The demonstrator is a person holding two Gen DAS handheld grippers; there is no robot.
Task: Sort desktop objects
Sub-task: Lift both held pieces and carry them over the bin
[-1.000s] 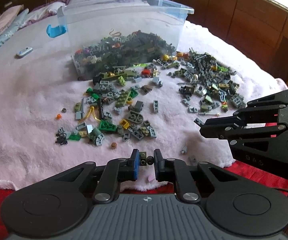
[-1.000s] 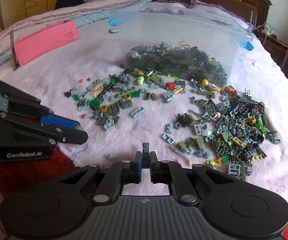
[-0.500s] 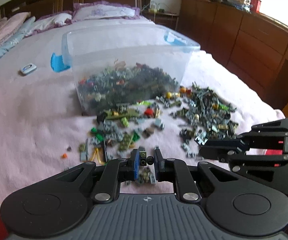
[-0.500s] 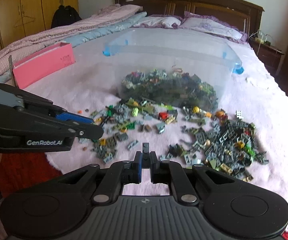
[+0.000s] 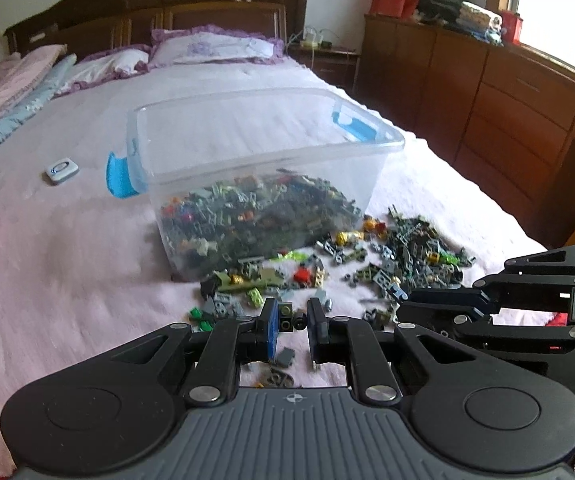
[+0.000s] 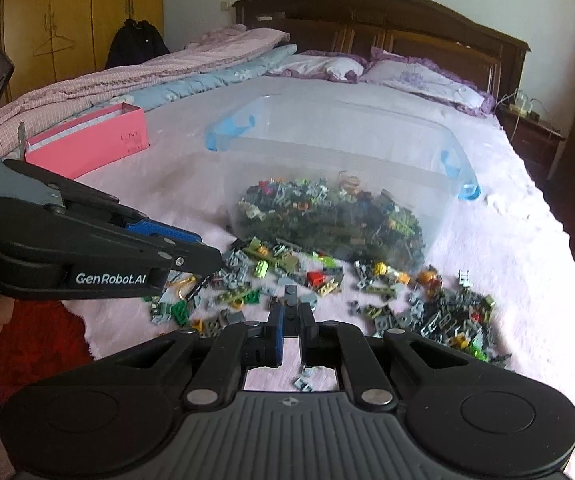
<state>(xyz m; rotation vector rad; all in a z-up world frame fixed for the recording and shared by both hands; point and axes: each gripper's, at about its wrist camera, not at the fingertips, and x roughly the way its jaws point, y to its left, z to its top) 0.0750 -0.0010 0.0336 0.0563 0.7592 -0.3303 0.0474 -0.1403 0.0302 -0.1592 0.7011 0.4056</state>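
- The sorting looks partway: the clear plastic bin (image 5: 255, 152) holds a deep heap of small building bricks, while many loose bricks (image 5: 403, 256) lie spread on the pink blanket (image 5: 67, 280) just near of it.
- Whether the pieces are going into the bin or coming out of it, I cannot tell from here.
- The left gripper (image 5: 292, 320) is narrowed onto a small dark brick (image 5: 286, 317), held above the near scatter.
- The right gripper (image 6: 290, 316) is almost closed on a dark grey brick (image 6: 290, 300) that stands up between its tips.
- Far left, a pink box (image 6: 87, 142) lies on the bed; its contents are hidden.
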